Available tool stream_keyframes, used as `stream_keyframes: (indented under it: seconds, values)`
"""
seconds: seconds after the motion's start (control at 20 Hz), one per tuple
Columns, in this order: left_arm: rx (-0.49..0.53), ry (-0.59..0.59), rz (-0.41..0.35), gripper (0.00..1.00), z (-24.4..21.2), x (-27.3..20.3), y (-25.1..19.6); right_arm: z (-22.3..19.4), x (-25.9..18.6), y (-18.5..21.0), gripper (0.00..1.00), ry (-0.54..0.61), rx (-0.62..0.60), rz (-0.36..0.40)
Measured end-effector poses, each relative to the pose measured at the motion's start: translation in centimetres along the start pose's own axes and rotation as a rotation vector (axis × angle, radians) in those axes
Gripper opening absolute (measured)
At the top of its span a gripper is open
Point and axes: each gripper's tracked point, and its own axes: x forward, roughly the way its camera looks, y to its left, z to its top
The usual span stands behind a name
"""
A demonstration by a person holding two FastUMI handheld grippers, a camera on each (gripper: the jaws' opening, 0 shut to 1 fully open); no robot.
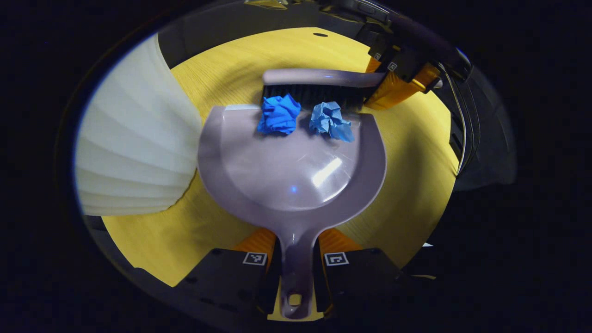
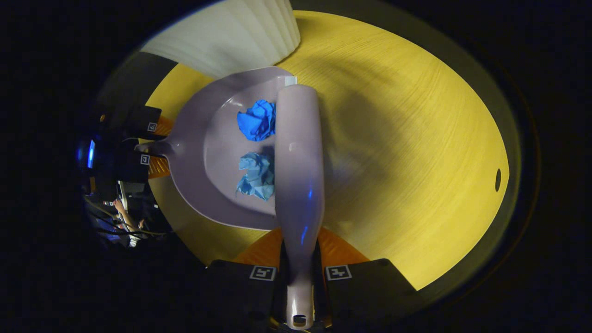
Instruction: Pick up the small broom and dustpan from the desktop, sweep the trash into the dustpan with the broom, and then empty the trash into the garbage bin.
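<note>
Left gripper (image 1: 296, 273) clenched on the dustpan (image 1: 291, 171) handle, pan flat on the yellow desktop (image 1: 407, 175). Right gripper (image 2: 299, 277) clamped around the small broom (image 2: 298, 162) handle, bristles pressed along the pan's open front edge. Two crumpled blue paper wads (image 1: 279, 114) (image 1: 330, 121) just inside that lip, touching the bristles. Ribbed white garbage bin (image 1: 134, 152) close beside the pan's left rim, possibly touching. Bare tabletop open beyond the broom and to the pan's right, out to the desk edge.
</note>
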Motion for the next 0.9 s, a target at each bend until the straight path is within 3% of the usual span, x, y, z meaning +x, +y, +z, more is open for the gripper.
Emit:
stream_keyframes:
  seconds: [0.1,0.25,0.45,0.6,0.8,0.9]
  values:
    - [-0.013,-0.022,-0.019,0.29,-0.1,-0.1,-0.5,-0.5,-0.5,-1.1,0.25,-0.031,0.059,-0.032]
    - [-0.037,-0.097,-0.05,0.29,-0.5,-1.8,-3.1,-0.4,-0.5,-3.6,0.24,-0.084,0.181,-0.016]
    - [-0.033,-0.144,-0.072,0.29,-2.1,-8.3,-7.1,0.1,2.7,-8.8,0.25,-0.112,0.243,-0.052]
    - [-0.002,-0.127,-0.009,0.3,-3.7,-14.1,-8.8,0.7,5.0,-13.9,0.24,-0.095,0.254,-0.066]
    - [-0.141,-0.192,-0.04,0.29,-5.3,-23.0,-9.7,1.2,8.1,-16.8,0.24,-0.141,0.259,-0.064]
    - [-0.202,-0.245,0.008,0.29,-5.6,-27.5,-8.0,0.4,6.8,-16.9,0.25,-0.187,0.246,-0.078]
